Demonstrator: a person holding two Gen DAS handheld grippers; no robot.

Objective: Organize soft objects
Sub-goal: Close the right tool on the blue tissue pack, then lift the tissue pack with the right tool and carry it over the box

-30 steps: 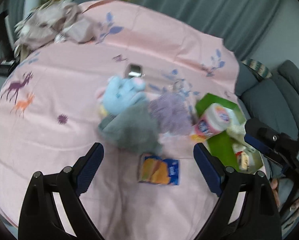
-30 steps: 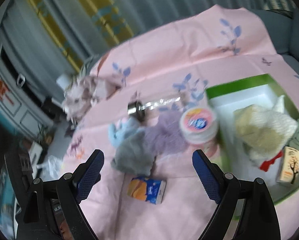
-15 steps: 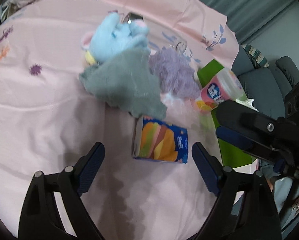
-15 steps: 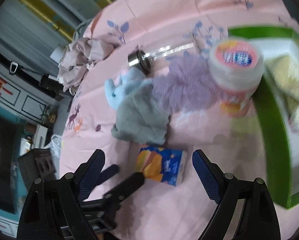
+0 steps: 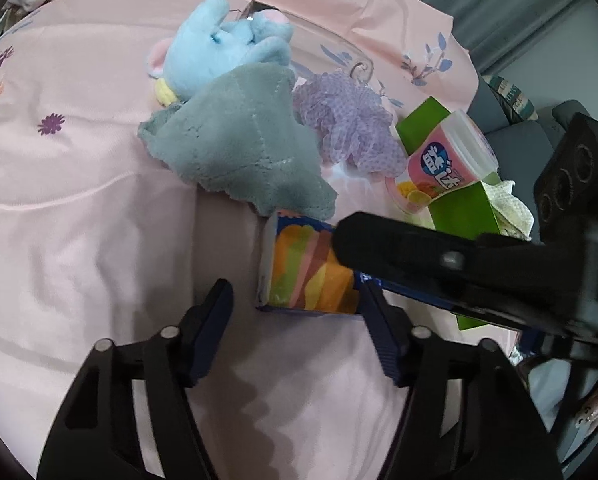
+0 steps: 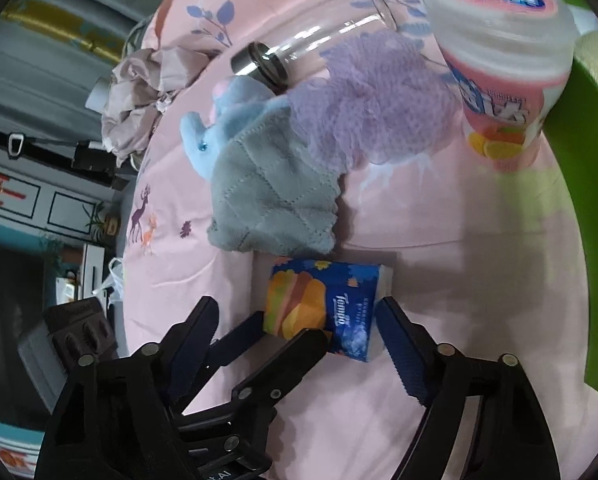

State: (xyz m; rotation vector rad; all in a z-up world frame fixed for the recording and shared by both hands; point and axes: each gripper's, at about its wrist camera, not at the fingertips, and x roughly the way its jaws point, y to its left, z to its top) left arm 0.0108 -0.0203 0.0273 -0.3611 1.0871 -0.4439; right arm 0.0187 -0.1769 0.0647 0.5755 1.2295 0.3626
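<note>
A blue and orange tissue pack (image 5: pixel 303 268) lies flat on the pink bedsheet (image 5: pixel 79 220). My left gripper (image 5: pixel 295 296) hangs just over its near edge. The jaws are closing: the right pad is at the pack's corner, the left pad is still apart. A finger (image 5: pixel 399 240) of my right gripper crosses over the pack's right end. In the right wrist view the tissue pack (image 6: pixel 323 304) sits between the closing jaws of my right gripper (image 6: pixel 295 308), and the pads do not press on it. The left gripper's fingers (image 6: pixel 299 344) reach in from the lower left.
Behind the pack lie a grey cloth (image 5: pixel 239 148), a blue plush elephant (image 5: pixel 227 48), a purple bath pouf (image 5: pixel 347 124) and a glass bottle (image 6: pixel 259 64) on its side. A pink canister (image 5: pixel 447 160) stands against a green box (image 5: pixel 459 204) at the right. Crumpled fabric (image 6: pixel 139 96) sits far back.
Both grippers have come down and closer to the tissue pack, and both pairs of jaws have narrowed. The right gripper's finger now lies across the pack in the left wrist view.
</note>
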